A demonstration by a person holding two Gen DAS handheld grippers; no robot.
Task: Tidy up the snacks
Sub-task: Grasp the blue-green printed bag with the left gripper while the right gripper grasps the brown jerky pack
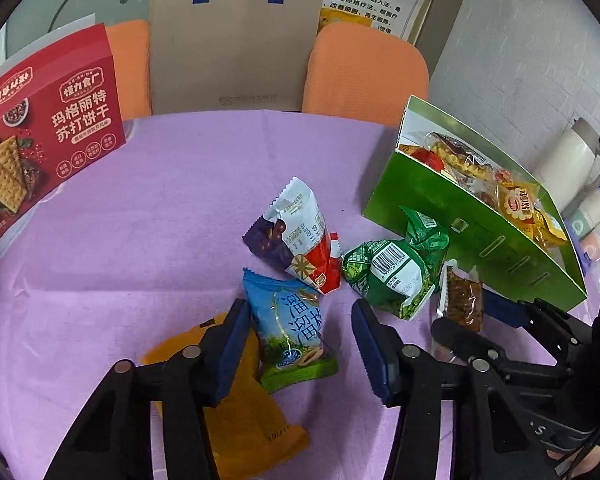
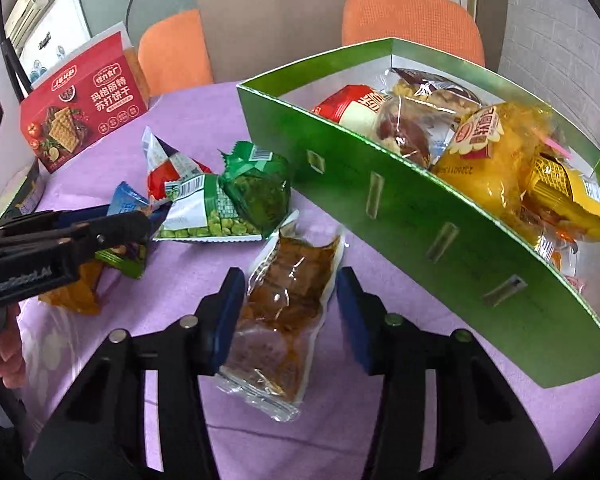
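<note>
Two tools agape | L tool point(image 1: 300, 344) – blue pkt point(image 1: 290, 332) | R tool point(image 2: 290, 312) – clear pkt point(image 2: 284, 312)

Red cracker box point(image 1: 48, 128) — 玛格丽特苏打饼干, left claw point(image 2: 140, 220) body — GenRobot.AI, orange packet point(image 1: 252, 412) — 19M1.

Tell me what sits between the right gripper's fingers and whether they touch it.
Right wrist view: the clear packet of brown snack lies on the purple cloth between the open right gripper fingers; the left finger seems to touch it.
</note>
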